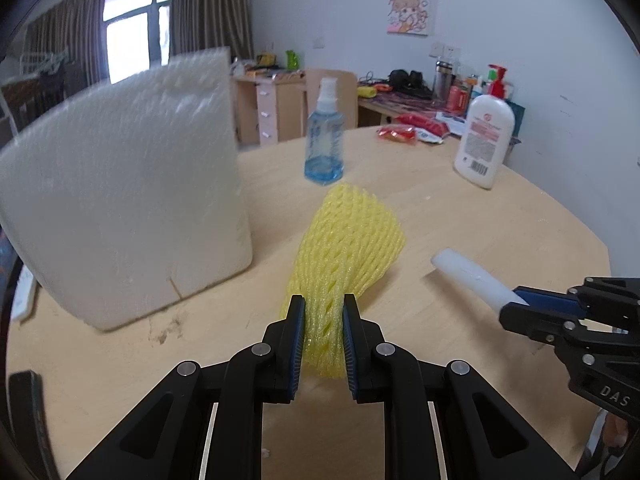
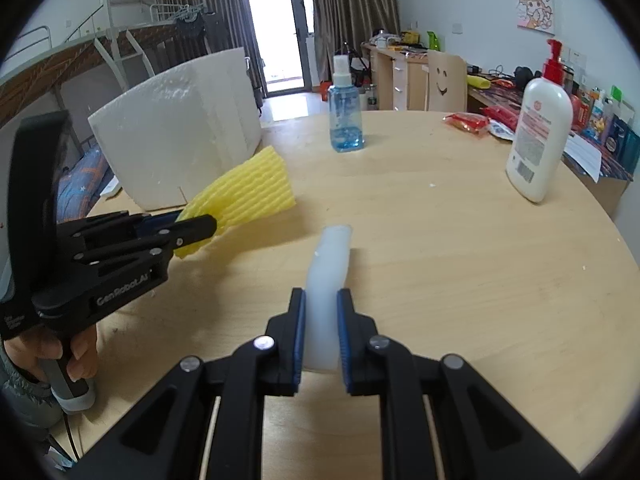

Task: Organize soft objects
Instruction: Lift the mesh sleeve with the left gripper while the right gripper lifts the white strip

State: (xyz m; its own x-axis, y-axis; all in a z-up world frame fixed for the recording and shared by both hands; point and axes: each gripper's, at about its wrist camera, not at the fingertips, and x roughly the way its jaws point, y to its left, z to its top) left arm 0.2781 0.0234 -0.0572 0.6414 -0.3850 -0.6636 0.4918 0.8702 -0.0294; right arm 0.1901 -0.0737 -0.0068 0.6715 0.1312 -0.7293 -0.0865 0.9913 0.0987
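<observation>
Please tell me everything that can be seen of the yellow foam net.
The yellow foam net is a soft sleeve of foam mesh with diamond-shaped holes, the kind put around fruit. The left gripper is shut on its near end and squeezes it narrow there; the far end fans out wide and flat. In the right wrist view it sticks out level from the pads, seemingly lifted off the wooden table, in front of the white foam box. Only the pads appear to touch it.
</observation>
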